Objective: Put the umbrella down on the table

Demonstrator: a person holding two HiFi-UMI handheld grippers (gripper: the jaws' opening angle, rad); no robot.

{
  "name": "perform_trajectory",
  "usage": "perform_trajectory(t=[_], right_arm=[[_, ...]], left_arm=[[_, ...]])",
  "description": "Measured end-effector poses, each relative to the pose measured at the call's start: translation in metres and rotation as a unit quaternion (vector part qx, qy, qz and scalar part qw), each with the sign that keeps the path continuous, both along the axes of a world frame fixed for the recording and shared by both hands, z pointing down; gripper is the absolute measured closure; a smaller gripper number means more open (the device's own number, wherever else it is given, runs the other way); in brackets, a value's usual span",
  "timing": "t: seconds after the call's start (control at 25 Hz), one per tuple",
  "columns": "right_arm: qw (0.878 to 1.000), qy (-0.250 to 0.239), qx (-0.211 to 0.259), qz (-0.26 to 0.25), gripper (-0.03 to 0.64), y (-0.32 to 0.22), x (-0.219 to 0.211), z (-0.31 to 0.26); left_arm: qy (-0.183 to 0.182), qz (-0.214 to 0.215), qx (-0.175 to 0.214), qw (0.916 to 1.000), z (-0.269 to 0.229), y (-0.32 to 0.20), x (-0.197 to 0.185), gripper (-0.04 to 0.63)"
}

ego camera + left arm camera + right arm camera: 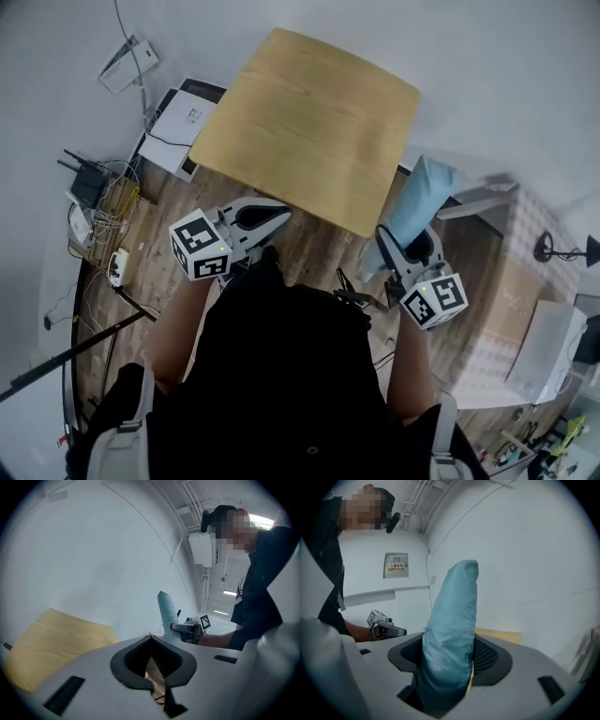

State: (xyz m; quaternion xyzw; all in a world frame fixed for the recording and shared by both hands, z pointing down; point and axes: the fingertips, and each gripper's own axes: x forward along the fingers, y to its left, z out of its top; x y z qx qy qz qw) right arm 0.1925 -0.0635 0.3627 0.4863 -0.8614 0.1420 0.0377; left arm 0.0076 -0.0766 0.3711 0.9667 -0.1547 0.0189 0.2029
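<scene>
A person in dark clothing stands at a light wooden table (309, 122), a handheld gripper in each hand. The right gripper (386, 251) pinches a folded light-blue umbrella (418, 201) in its fabric sleeve. In that gripper's own view, the umbrella (454, 620) fills the gap between the dark padded jaws of the right gripper (449, 670) and rises out past their tips, tilted slightly. It is held in the air off the table's near right corner, over the wooden floor (319, 246), and no part of it lies on the tabletop.

The left gripper (279, 216) hovers at the table's near edge, well apart from the right one. Its own view shows the left gripper (151, 639) with jaws pressed together at the tips and nothing between them. The table (56, 644) lies ahead and to its left, with the umbrella (166, 613) and the right gripper (188, 629) off to its right.

Left of the left gripper, a black router (86, 183) sits among cables on the floor.
</scene>
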Motion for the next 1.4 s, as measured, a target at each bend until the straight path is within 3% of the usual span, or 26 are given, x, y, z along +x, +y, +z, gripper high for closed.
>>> perform_trajectory(t=[0.4,0.84,1.08,1.4], right_arm=[[1.000,0.001,0.001,0.023,0.319,-0.088,-0.049,-0.016],[0.999,0.044,-0.031,-0.007,0.321,-0.138,-0.067,-0.002],[0.998,0.042,-0.033,-0.028,0.319,-0.180,-0.056,0.006],[0.995,0.070,-0.022,-0.072,0.320,-0.230,-0.039,0.006]], left_arm=[[0.015,0.012,-0.008,0.9998,0.016,-0.087,-0.049,0.583],[0.029,-0.007,-0.030,0.9991,0.038,-0.142,-0.060,0.583],[0.019,-0.028,-0.033,0.9989,0.038,-0.173,-0.052,0.583],[-0.021,-0.049,-0.023,0.9983,0.025,-0.212,-0.036,0.583]])
